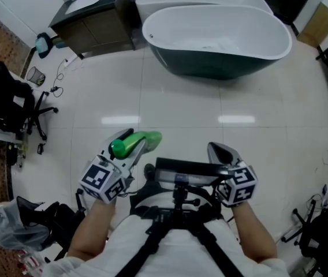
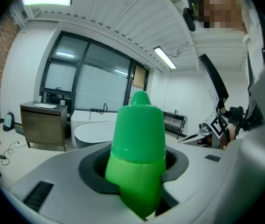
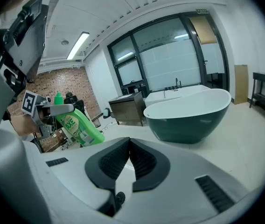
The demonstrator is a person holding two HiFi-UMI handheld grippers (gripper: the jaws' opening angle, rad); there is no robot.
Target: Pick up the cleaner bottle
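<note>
Head view: cleaner bottle (image 1: 146, 138) is held off the tiled floor (image 1: 170, 105), pinched just below its cap by the left gripper (image 1: 130, 153); right gripper (image 1: 219, 152) is alongside — jaws pressed together, nothing between; bathtub (image 1: 210, 68) is seen well ahead.

floor (image 1: 175, 105): glossy pale tile, as i see it from the head view. standing on it: dark-green bathtub (image 1: 216, 39) at the far side; wooden vanity cabinet (image 1: 94, 30) to its left; black office chair (image 1: 11, 105) at left; wire basket (image 1: 35, 75) and loose cables (image 1: 57, 88) near it.
</note>
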